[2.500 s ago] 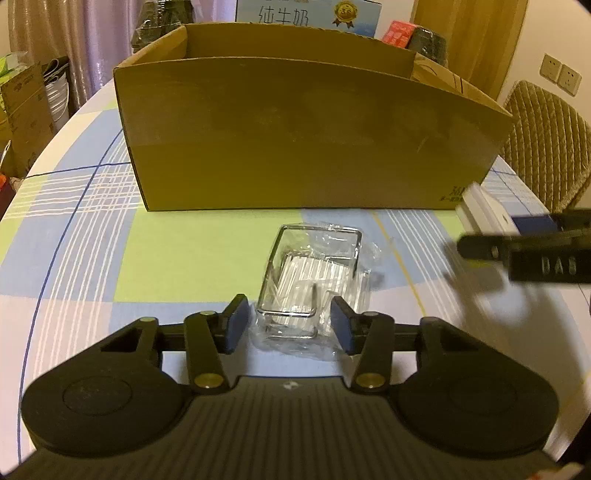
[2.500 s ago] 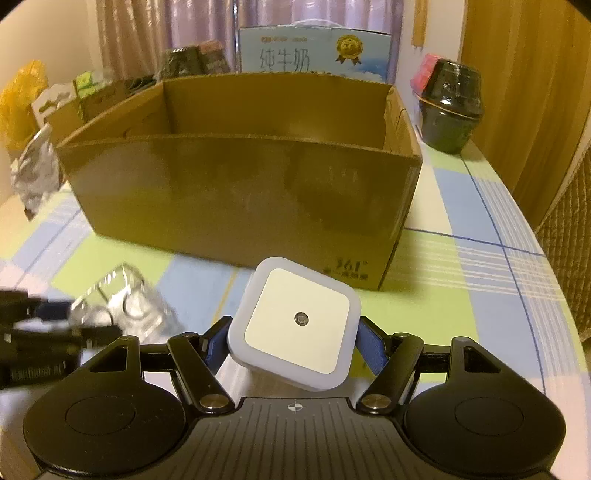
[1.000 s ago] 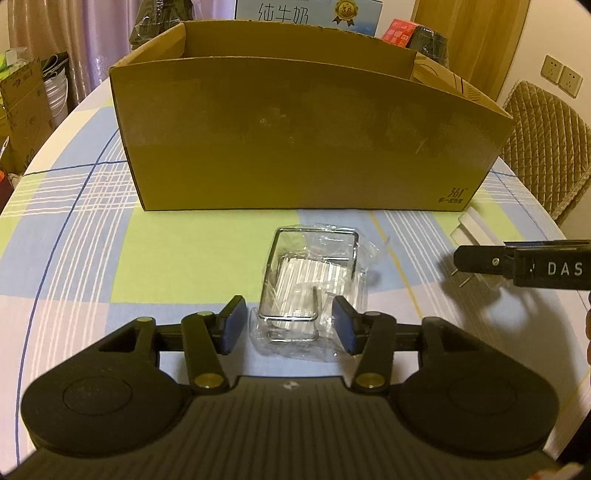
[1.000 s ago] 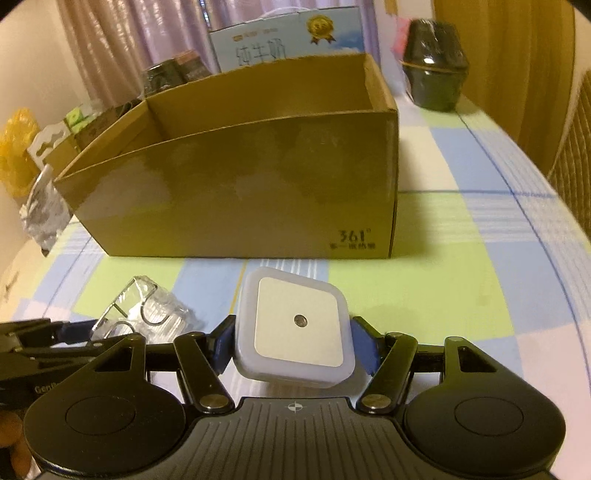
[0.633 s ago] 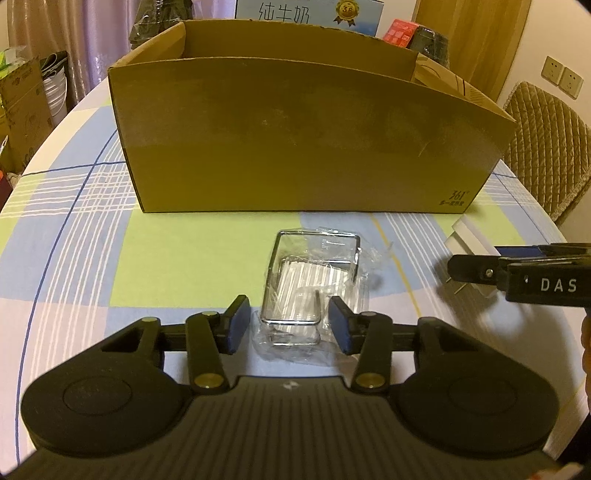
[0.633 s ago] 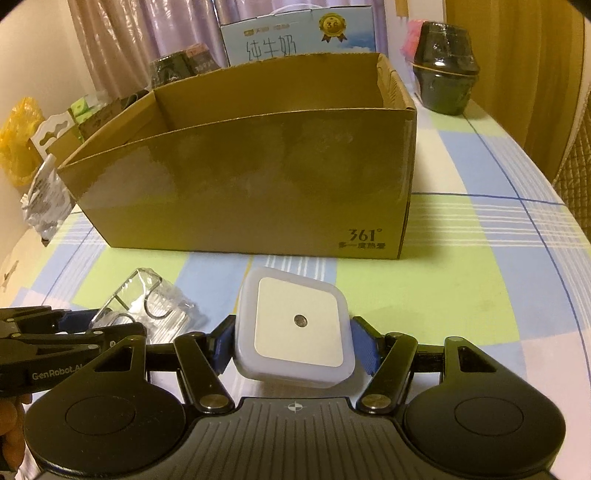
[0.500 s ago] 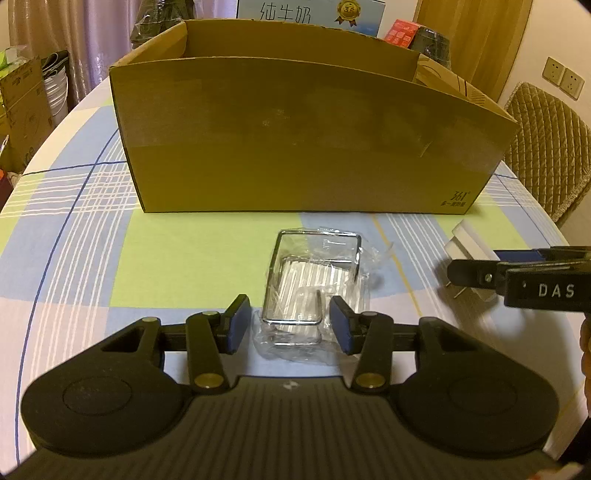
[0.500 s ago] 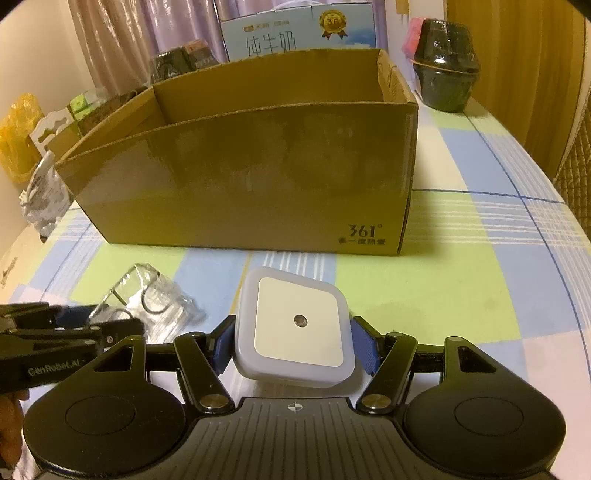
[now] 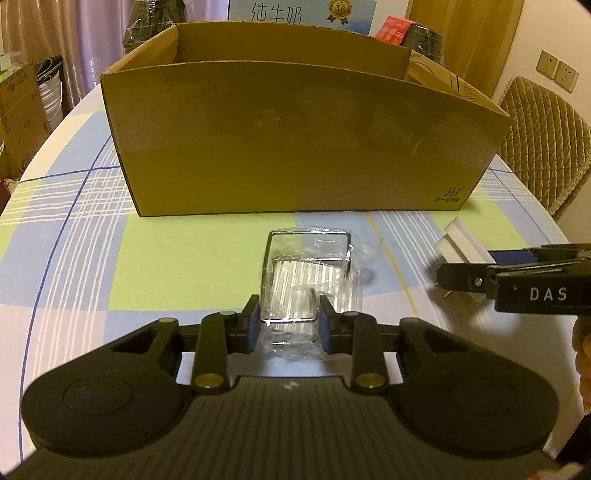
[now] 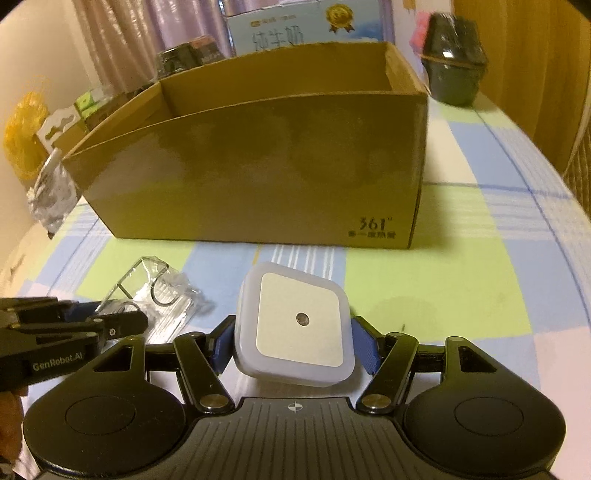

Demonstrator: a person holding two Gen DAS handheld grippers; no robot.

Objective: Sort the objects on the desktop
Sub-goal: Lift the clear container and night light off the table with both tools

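The desk (image 9: 85,258), covered in a cloth of blue, green and white checks, carries everything here, and the brown cardboard box (image 9: 295,136) standing open-topped at its middle serves as the landmark. Behind the box rises a pale blue carton with printed characters (image 10: 295,26), and off the box's far right corner stands a dark tub with a lid (image 10: 456,55); a chair with a quilted back (image 9: 543,140) stands beyond the box's right end, off the desk. In front of the box's long near wall, a little right of its middle, lies a bent chrome wire holder sealed in a clear plastic bag (image 9: 308,277), flat on the cloth. The left claw (image 9: 288,325) has its blue pads pressed against both sides of the near end of this packet, clenched on it, with the packet low against the cloth. Nearer the box's printed front corner, the right claw (image 10: 295,345) is clenched on a white square night light (image 10: 297,325), its blue pads against the light's two sides and the flat face with a small round sensor turned toward the camera. In the left wrist view the night light's metal prongs point down, just above the cloth. A fingertip (image 9: 581,343) shows at the right edge, under the right claw's body.
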